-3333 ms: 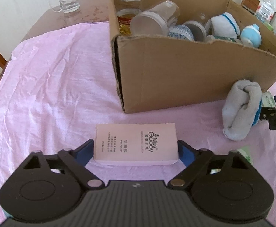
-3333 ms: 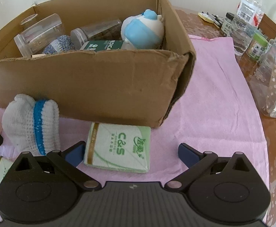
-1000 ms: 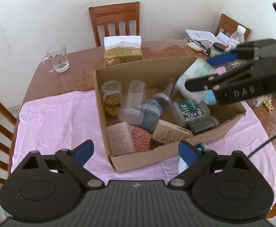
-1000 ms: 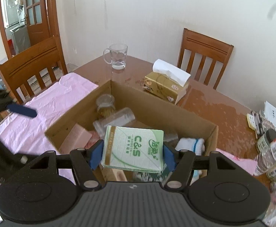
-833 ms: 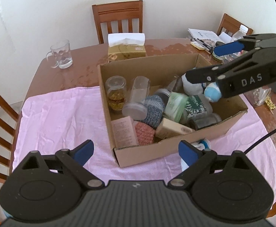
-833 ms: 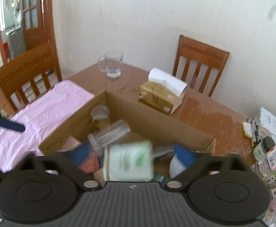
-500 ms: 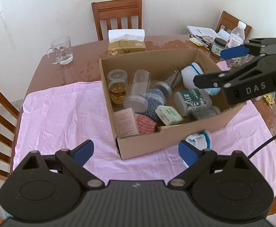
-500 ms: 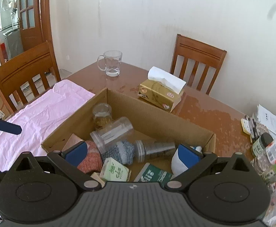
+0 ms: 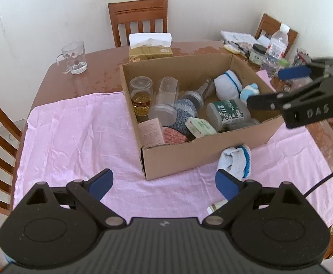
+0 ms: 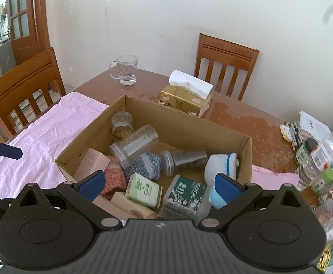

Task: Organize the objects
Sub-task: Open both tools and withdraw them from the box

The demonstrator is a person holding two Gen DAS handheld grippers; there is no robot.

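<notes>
Both grippers hang above the table, tilted downward, each with its jaws spread wide and nothing between them. The left gripper (image 9: 164,182) fills the bottom of the left wrist view, aimed at the near wall of the cardboard box (image 9: 184,157), which sits at the centre of the frame on a pink cloth (image 9: 75,137). The right gripper (image 10: 158,183) sits low in its own view, looking down over the box's near edge; in the left wrist view it reaches in from the right edge of the frame, over the box's right side. Inside the box, at lower centre of the right wrist view, a green tissue pack (image 10: 143,189) lies tilted against a blue knitted sock roll (image 10: 143,163), beside a pink box (image 10: 91,163), a reddish knitted roll (image 10: 115,178), clear jars (image 10: 134,143) and a white sock roll with a blue stripe (image 10: 221,163). Outside the box, a white and blue sock roll (image 9: 234,161) lies on the cloth, touching the box's near wall, just above the left gripper's right finger. A glass mug (image 9: 74,57) stands at upper left, and a tissue box (image 9: 150,45) stands behind the cardboard box.
</notes>
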